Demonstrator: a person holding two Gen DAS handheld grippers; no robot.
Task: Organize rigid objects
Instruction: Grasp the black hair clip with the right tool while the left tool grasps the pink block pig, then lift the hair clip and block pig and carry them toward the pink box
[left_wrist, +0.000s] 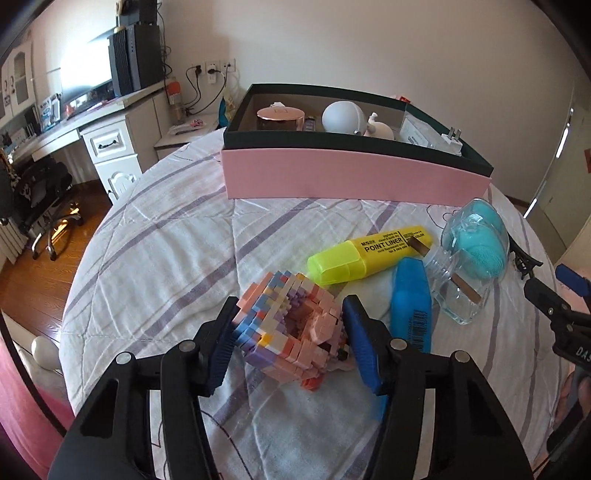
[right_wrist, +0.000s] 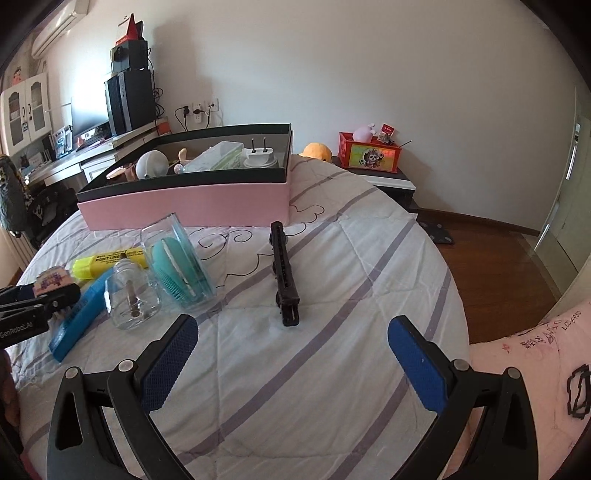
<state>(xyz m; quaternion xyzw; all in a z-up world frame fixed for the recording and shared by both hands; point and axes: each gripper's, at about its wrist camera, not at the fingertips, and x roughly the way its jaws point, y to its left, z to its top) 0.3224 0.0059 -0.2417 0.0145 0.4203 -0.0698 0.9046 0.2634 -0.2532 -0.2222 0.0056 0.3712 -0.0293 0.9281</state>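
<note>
Left gripper (left_wrist: 288, 343) fingers closed on block cube (left_wrist: 291, 328); right gripper (right_wrist: 291, 365) fingers wide above bed (right_wrist: 332, 369), hair clip (right_wrist: 283, 273) lying lengthwise toward box (right_wrist: 184, 206).

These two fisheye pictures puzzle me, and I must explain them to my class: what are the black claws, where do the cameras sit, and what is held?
A person holds a two-finger gripper in each hand, each carrying a camera looking along its fingers. In the left camera's picture, the left gripper closes around a brick model on the bed. The right gripper is open and empty, near a black hair clip. Highlighters and a glass bottle lie nearby, before a pink box.
</note>
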